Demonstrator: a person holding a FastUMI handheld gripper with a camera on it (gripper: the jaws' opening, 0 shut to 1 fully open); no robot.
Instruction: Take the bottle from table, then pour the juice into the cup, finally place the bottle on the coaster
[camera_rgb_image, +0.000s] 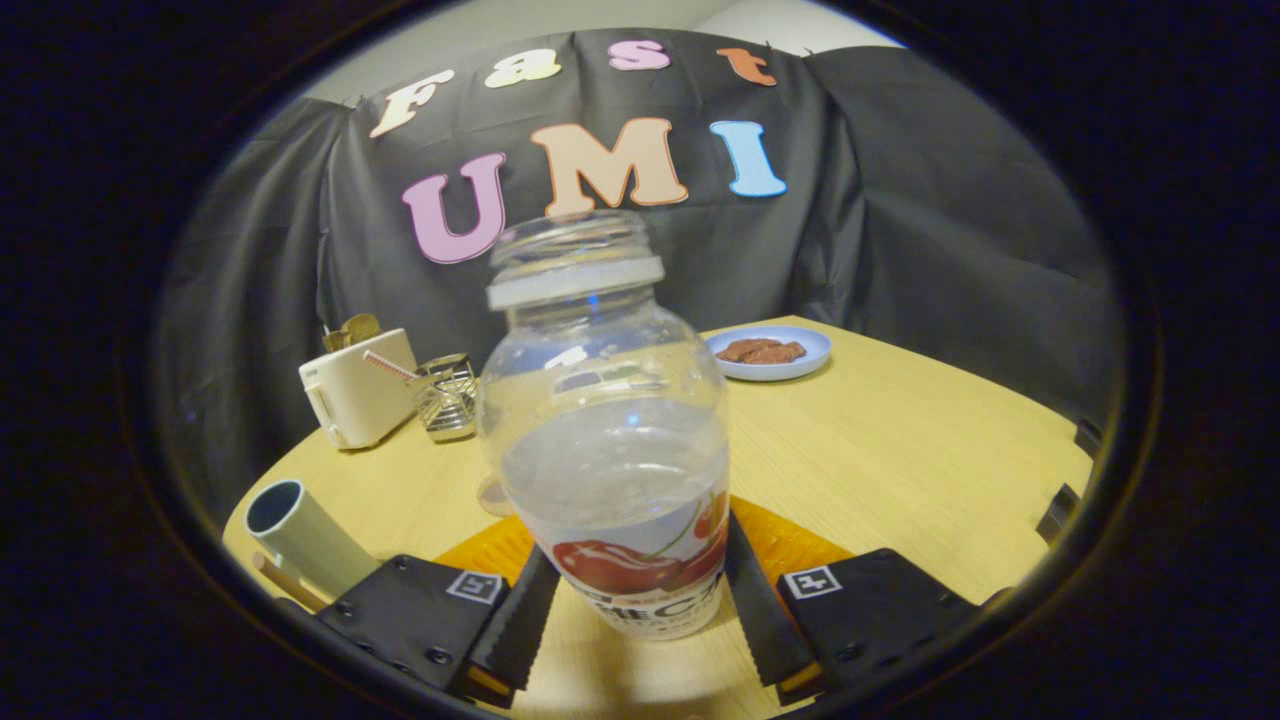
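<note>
The hand-held gripper (640, 610) grasps the bottle (605, 430) – both fingers (520, 625) press against its lower label, one on each side. The bottle stands upright between them, uncapped, clear plastic with a pale ring below the threaded neck; a label printed with red cherries wraps the base, and liquid fills it to about the middle. Whether its base touches the counter (900, 450) cannot be told.

Just behind the bottle's base an orange coaster (790, 545) lies flat on the pale wood, showing on either side of the bottle. Close to the left finger, a grey-green cup (300, 535) leans over, its dark open mouth showing, near the counter's rounded near-left edge.

To the right of the gripper the counter runs bare and wide up to its right edge – the largest open stretch. Further off on the left stand a cream toaster (355, 395) and a small glass holder (448, 395) with a straw, side by side. Far ahead and to the right, near the back edge, a pale blue plate (815, 362) carries brown biscuits (762, 350).
</note>
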